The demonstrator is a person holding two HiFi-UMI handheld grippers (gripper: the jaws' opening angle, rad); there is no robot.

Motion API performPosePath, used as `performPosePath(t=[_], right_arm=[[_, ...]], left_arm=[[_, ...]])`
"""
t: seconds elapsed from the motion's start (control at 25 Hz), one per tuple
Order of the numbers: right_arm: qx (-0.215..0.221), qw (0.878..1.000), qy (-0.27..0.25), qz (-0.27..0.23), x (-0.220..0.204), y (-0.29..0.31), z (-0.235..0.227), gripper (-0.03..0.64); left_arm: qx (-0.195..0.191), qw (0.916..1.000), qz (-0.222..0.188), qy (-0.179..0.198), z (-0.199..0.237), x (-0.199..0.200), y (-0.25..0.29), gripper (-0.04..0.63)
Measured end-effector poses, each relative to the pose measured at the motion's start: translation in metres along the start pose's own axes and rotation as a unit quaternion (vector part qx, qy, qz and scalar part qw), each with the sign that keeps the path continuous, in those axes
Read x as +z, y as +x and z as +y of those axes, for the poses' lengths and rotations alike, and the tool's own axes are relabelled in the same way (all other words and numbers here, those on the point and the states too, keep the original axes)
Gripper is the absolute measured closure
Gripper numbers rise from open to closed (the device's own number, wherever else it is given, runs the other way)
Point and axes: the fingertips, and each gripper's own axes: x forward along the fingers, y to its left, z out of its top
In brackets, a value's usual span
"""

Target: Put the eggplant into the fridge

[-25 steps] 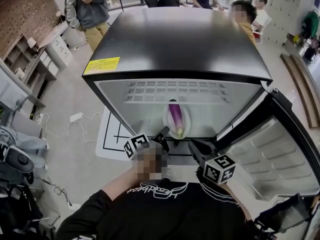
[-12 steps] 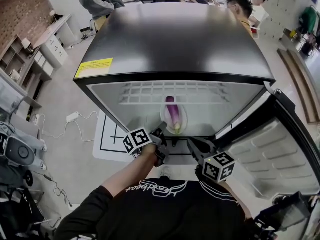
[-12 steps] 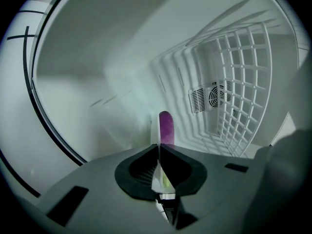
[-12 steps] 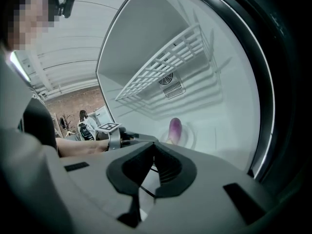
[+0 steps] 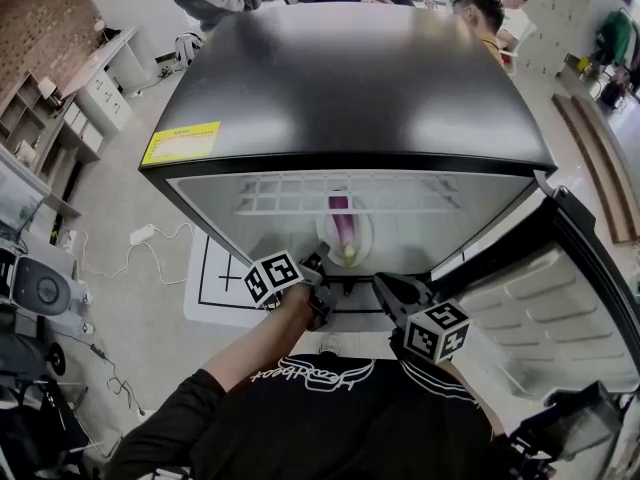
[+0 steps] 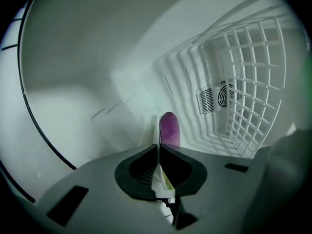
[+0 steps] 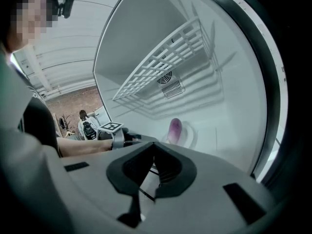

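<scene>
Inside fridge (image 5: 350,88), under wire shelf (image 5: 300,193), eggplant (image 5: 343,230) lies on white plate (image 5: 366,236), stem end toward me. My left gripper (image 5: 322,265) reaches in over front edge, tilted slightly down, forearm (image 5: 255,343) stretched out behind it, jaws pinched on plate's near rim. My right gripper (image 5: 380,281) hovers just beside it at opening, angled likewise, jaws together, nothing between. Door (image 5: 560,308) hangs open at right.

One eggplant (image 5: 344,233), one plate (image 5: 367,236), one fridge (image 5: 350,78), one wire shelf (image 5: 290,194), two grippers: left gripper (image 5: 322,266), right gripper (image 5: 379,281)
</scene>
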Motion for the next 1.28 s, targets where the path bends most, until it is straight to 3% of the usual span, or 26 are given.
performPosePath(t=[0.24, 0.44, 0.68, 0.84, 1.0, 1.16, 1.28], right_arm=[[0.002, 1.0, 0.001, 0.003, -0.001, 0.002, 0.0, 0.609], [0.01, 1.0, 0.008, 0.005, 0.0, 0.003, 0.002, 0.609], [0.011, 1.0, 0.01, 0.003, 0.001, 0.0, 0.004, 0.609], [0.009, 1.0, 0.01, 0.0, -0.001, -0.004, 0.004, 0.609], [0.008, 1.0, 0.006, -0.002, -0.002, -0.009, 0.01, 0.609], [0.034, 0.999, 0.002, -0.026, 0.008, -0.02, 0.022, 0.609], [0.051, 0.998, -0.011, -0.038, 0.016, -0.03, 0.032, 0.609]], left_arm=[[0.026, 0.9995, 0.005, 0.02, 0.004, 0.003, 0.003, 0.572], [0.042, 0.9989, 0.015, 0.015, 0.005, 0.001, 0.004, 0.566], [0.038, 0.9992, 0.004, -0.004, 0.0, 0.006, 0.003, 0.462], [0.044, 0.9988, -0.015, 0.013, 0.001, 0.011, -0.003, 0.426], [0.012, 0.9995, -0.019, 0.02, -0.01, 0.008, -0.014, 0.419], [-0.04, 0.999, 0.013, 0.016, -0.029, -0.014, -0.029, 0.419], [-0.075, 0.9963, 0.022, 0.037, -0.045, -0.029, -0.045, 0.42]])
